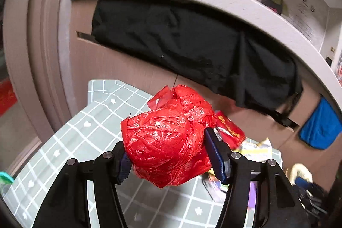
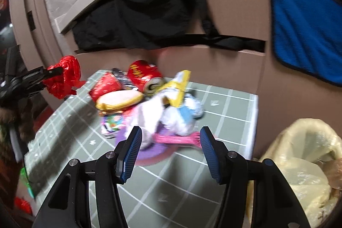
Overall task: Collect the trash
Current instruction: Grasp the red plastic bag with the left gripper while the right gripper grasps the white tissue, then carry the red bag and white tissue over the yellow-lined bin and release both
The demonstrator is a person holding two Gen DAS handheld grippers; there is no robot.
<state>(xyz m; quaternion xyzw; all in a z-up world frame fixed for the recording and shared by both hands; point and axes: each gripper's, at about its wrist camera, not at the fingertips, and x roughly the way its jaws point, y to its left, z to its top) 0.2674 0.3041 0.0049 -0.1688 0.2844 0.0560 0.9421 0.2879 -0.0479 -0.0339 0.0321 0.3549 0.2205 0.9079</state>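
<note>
Above the desk (image 1: 64, 142), my left fingers (image 1: 215, 153) pinch a crumpled red plastic bag (image 1: 168, 136), roundish without clear long axis, hiding the blurred trash pile (image 2: 149, 104) beyond; my right fingers (image 2: 132, 153) hang spread.

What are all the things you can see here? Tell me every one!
Crumpled plastic bag: one, red, held above the table.
Table cover: one, green with white grid.
Can: one, red, lying in the trash pile.
Snack wrapper: one, yellow, on the pile.
Scoop: one, pink, at the pile's front.
Lined bin: one, pale yellow, right of the table.
Towel: one, blue, hanging behind.
Cloth: one, black, draped behind.
Left gripper: clamping the bag.
Right gripper: open, empty.
</note>
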